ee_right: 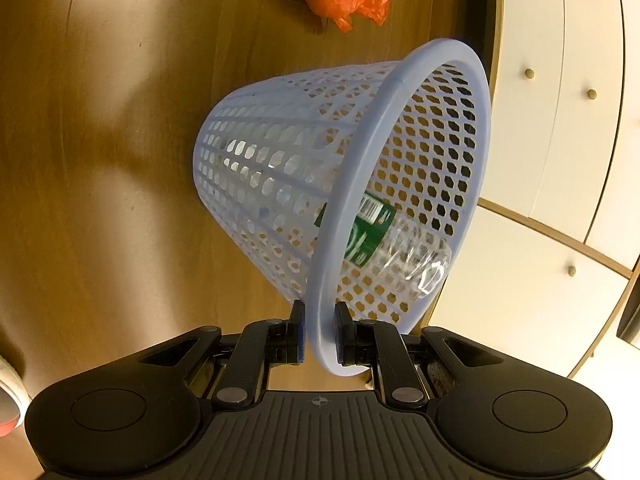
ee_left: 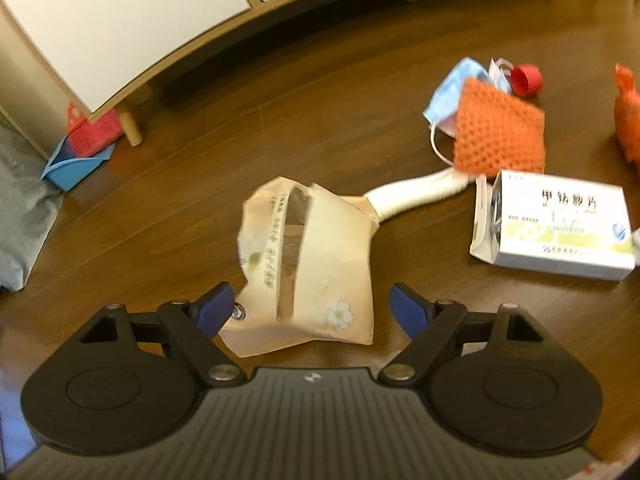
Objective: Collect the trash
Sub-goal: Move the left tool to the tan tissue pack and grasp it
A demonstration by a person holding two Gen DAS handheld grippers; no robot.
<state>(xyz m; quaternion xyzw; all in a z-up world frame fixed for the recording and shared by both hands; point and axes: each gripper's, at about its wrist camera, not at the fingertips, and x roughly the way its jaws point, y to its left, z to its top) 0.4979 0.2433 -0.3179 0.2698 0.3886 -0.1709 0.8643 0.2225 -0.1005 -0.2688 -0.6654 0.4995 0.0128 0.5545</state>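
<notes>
Wooden floor (ee_left: 320, 128) is carrying litter; left tool (ee_left: 310, 306), spread, is lining up the paper bag (ee_left: 316, 264), needing closure, while right tool (ee_right: 319, 334) is pinching the basket (ee_right: 400, 80) rim.

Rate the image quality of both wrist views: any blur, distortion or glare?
Left wrist view: slight motion blur on the tissue pack and medicine box; fisheye curves the cabinet edge. Right wrist view: sharper, the basket is crisp, with broad soft shadows on the floor and highlights on the bottle.
</notes>
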